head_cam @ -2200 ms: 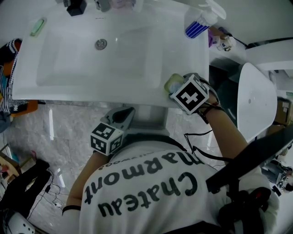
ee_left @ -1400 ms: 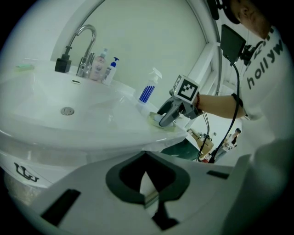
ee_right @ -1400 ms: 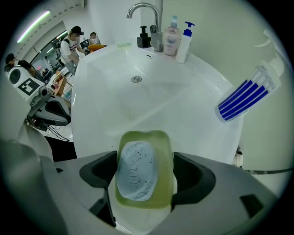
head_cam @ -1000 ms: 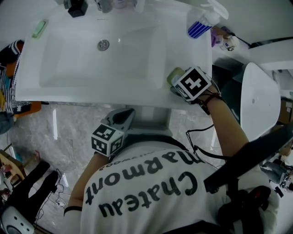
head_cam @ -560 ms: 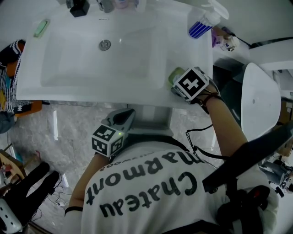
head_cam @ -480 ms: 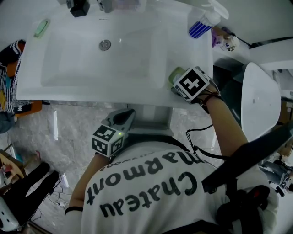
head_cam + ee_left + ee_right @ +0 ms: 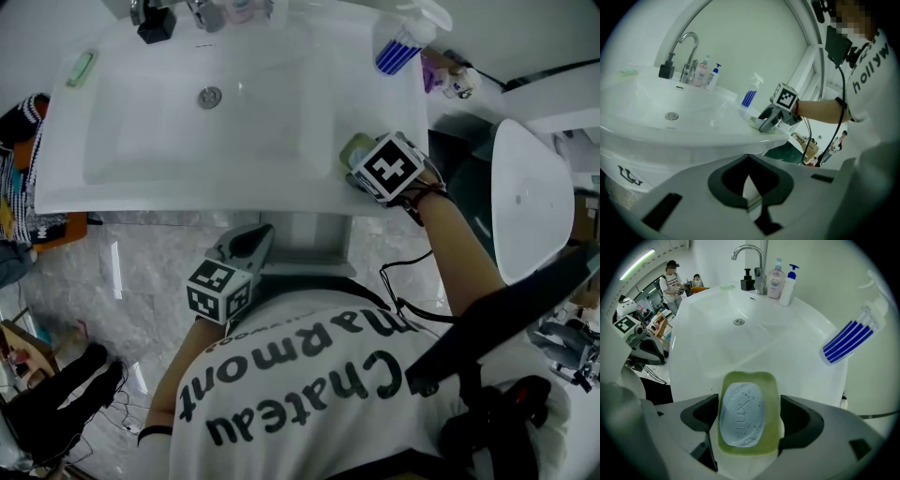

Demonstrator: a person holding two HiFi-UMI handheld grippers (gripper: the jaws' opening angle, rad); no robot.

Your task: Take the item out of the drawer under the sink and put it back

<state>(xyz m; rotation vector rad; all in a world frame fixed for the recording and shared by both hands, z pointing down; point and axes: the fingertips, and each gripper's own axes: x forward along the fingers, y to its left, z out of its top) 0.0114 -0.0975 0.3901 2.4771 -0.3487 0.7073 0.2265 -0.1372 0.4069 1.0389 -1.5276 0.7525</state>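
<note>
Green plastic soap dish (image 7: 749,379), carrying a pale oval soap bar (image 7: 741,416), lies at the front right corner of the white ceramic sink (image 7: 216,195), on its flat rim. The right claw (image 7: 748,423) is closed on the dish, one pad against each long side. Below the sink's front edge, well apart from the dish, the left claw (image 7: 749,187) has its jaws drawn together with nothing between them.

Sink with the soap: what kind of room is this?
Most likely a bathroom or washroom. There's a white sink with a tap, a soap bar in a green dish on its edge, and pump bottles beside the tap.
</note>
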